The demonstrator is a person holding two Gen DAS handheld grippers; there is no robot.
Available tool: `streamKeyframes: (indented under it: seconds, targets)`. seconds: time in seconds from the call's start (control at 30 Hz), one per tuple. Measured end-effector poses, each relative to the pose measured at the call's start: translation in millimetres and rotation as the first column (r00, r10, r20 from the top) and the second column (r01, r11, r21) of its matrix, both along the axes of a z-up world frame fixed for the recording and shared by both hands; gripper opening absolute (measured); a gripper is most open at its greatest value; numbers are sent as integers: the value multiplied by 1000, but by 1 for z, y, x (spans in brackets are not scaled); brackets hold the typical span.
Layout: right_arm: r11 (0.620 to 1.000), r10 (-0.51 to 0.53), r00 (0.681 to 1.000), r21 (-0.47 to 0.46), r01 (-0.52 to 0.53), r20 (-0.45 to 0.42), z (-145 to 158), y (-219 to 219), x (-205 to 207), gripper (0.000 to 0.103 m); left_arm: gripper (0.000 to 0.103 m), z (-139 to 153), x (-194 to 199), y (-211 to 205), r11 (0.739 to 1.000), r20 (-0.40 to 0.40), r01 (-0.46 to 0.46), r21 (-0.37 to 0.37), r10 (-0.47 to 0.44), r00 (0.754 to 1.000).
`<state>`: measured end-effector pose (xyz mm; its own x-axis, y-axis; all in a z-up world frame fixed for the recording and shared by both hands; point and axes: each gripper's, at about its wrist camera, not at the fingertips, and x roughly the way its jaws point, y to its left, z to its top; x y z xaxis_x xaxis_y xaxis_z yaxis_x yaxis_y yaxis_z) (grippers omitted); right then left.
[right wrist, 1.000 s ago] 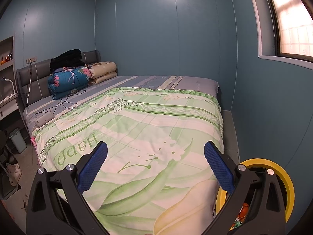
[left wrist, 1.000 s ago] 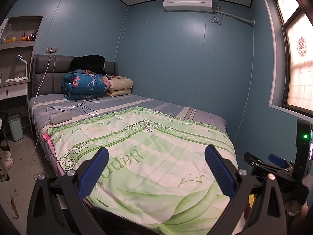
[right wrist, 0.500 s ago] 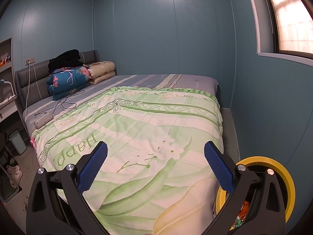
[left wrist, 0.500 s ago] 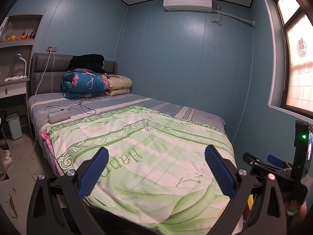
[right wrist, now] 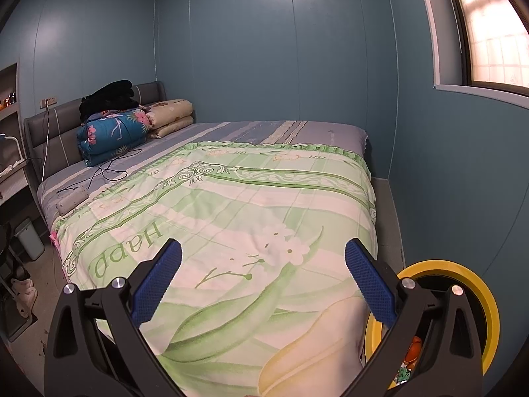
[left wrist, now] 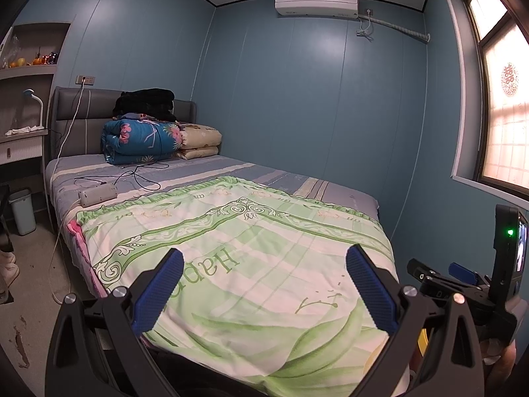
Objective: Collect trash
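A yellow-rimmed trash bin (right wrist: 489, 301) stands on the floor at the bed's near right corner; orange and green litter (right wrist: 413, 354) shows inside it. My right gripper (right wrist: 263, 283) is open and empty, held above the foot of the green quilt (right wrist: 248, 205), left of the bin. My left gripper (left wrist: 264, 289) is open and empty over the same quilt (left wrist: 231, 248). The right gripper's body (left wrist: 463, 284) shows at the right edge of the left wrist view. No loose trash is visible on the bed.
Folded blankets (left wrist: 142, 139), a power strip (left wrist: 97, 194) and cables lie at the bed's head. A small grey bin (left wrist: 21, 211) and shoes (left wrist: 8, 264) are on the floor at left. The blue wall and window (right wrist: 489, 33) close in on the right.
Both views have shifted slightly; the bed sits a little further left and lower in the frames. Both grippers stay open and empty.
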<state>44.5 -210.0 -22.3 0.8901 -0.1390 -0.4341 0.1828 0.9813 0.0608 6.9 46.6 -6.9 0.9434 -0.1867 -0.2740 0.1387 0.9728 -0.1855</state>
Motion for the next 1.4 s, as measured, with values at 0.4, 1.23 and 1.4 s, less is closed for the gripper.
streamKeyframes:
  seconds: [0.4,1.23,1.4]
  targets:
    - [1000,-3,1000,7,3,-10,-2,-2,2,95,95,0,3,-1,1000,-6,11,-3,-11,1000]
    - [1000,-7,1000,13,7,-26,-5,-6,5,95,95,-2,6,-2,1000,-14,24,-6,-24,1000]
    - [1000,-8,1000,14,8,-27,-6,-6,4,95,95,-3,4,-4,999,-4,32,2,-32,999]
